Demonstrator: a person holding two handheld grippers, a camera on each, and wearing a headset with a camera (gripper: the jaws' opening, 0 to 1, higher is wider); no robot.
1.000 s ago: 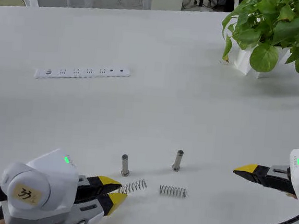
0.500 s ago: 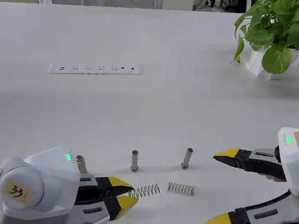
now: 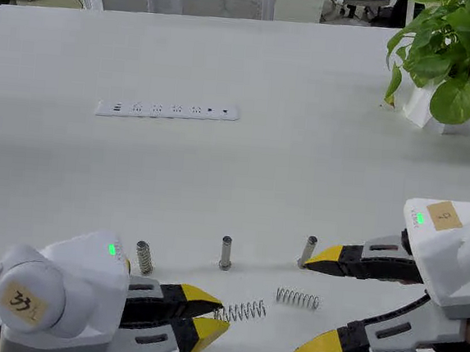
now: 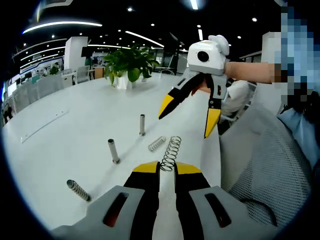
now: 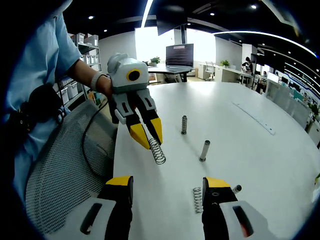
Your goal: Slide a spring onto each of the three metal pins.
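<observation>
Jaws: left gripper (image 3: 221, 315) clenched on 1 spring (image 3: 244, 310) by its end, right gripper (image 3: 303, 307) spread wide. Spring probably light and bendy; hold the end coils.

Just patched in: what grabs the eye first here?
The left gripper, lower left in the head view, is shut on a spring. Opposite, the right gripper gapes wide, with a loose spring near its tips and a bare pin by its upper jaw. The leftmost pin already carries one.
</observation>
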